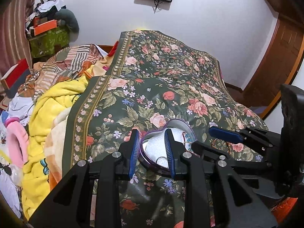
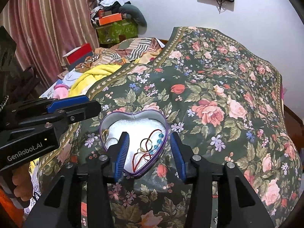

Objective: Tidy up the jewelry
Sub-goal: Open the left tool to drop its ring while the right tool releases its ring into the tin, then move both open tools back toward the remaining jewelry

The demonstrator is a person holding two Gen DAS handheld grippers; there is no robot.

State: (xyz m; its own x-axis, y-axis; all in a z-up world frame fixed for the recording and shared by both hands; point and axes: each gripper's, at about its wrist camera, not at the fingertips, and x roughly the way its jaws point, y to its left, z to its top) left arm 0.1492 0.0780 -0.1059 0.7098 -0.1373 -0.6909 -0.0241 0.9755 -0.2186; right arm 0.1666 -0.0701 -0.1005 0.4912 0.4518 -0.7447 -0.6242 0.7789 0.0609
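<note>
My left claw (image 2: pixel 83 104) hangs beside the heart tin (image 2: pixel 106 121) on the bed (image 2: pixel 218 87); I cannot tell its gap. The red cord (image 2: pixel 141 156), gold ring (image 2: pixel 146 144) and blue beads (image 2: pixel 158 141) inside look light, limp, slippery; I'd pinch the cord. My right claw (image 2: pixel 150 153) gapes wide, empty, over the tin.

Open purple heart-shaped tin (image 2: pixel 133 133) on the bedspread; inside: red cord bracelet (image 2: pixel 150 144) with turquoise beads, gold rings (image 2: pixel 146 144).
</note>
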